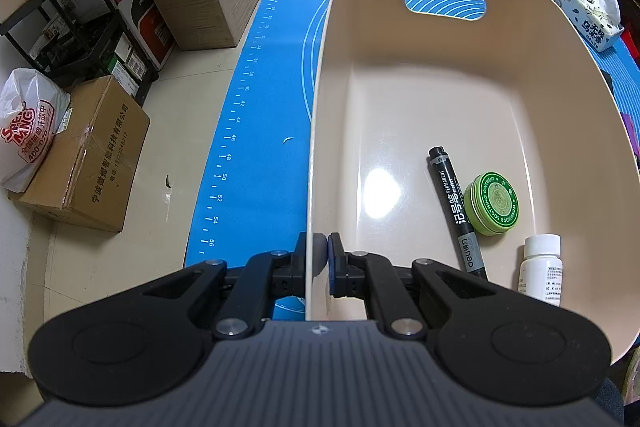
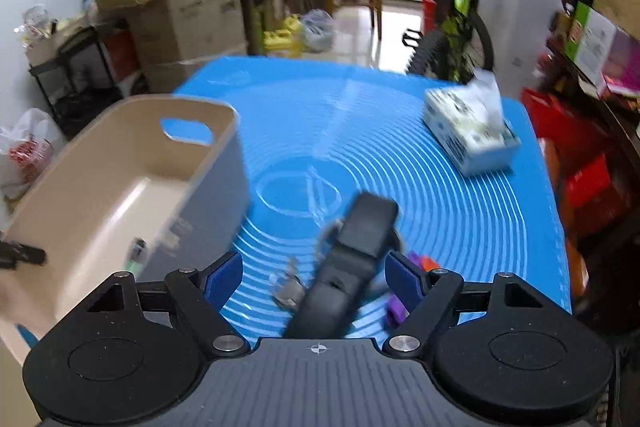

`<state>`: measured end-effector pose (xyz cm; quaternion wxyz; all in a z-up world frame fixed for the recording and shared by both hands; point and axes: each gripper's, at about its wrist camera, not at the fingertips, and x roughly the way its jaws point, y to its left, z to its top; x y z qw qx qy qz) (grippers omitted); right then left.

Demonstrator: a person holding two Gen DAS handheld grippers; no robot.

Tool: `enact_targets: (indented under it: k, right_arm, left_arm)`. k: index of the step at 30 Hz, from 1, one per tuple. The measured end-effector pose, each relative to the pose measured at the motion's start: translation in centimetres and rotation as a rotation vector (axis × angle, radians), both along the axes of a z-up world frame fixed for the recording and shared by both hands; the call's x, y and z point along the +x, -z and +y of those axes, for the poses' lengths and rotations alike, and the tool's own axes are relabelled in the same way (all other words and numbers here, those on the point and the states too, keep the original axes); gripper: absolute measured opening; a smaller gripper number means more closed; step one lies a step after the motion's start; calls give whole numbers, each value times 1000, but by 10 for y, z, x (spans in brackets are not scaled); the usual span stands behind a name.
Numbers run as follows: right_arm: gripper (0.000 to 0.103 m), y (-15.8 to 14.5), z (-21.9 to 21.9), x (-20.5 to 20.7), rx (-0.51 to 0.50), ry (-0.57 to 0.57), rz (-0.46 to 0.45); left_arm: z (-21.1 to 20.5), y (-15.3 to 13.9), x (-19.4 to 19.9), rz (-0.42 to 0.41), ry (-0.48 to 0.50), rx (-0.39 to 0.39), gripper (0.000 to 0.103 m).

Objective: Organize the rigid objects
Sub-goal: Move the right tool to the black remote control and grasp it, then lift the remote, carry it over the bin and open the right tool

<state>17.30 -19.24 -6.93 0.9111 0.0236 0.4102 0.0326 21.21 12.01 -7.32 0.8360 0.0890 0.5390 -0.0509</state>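
A beige plastic bin (image 1: pixel 400 95) stands on the blue mat (image 1: pixel 260 99). In it lie a black marker (image 1: pixel 456 211), a green round tin (image 1: pixel 493 204) and a white bottle (image 1: pixel 540 269). My left gripper (image 1: pixel 319 259) is shut on the bin's left wall near its front corner. In the right wrist view the bin (image 2: pixel 120 187) is at the left. My right gripper (image 2: pixel 316 281) is open over a black stapler-like object (image 2: pixel 352 255) that lies on the mat between its fingers, the view is blurred. A metal clip (image 2: pixel 288 287) and purple and orange pieces (image 2: pixel 400 307) lie beside it.
A tissue box (image 2: pixel 470 131) sits on the mat (image 2: pixel 400 147) at the far right, and it also shows in the left wrist view (image 1: pixel 588 15). Cardboard boxes (image 1: pixel 88 155) and a black rack (image 1: pixel 72 27) stand on the floor left of the table.
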Motion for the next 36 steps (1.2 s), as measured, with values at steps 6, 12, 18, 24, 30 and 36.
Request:
enact_targets:
  k: [6,12,18,24,30,36]
  right_arm:
    - [80,29,-11,2,15,63,28]
    - [77,46,-4,16,18,80,39]
    - [69,61,8,33,18,104,67]
    - [64,71,13,51,-33,162,109]
    - [64,79,14,61,-67,178,132]
    - [58,82,25,72,-144,153,153]
  left_arm:
    - [0,1,1,0,4,5,10]
    - [-1,1,1,0,5,7,10]
    - [-1,2,0,-1,9,10,10]
    - [-2,2,0,0,14,13,10]
    - [-2,2,1,0,16,13,10]
    - [-2,2,1,-1,16,15,10]
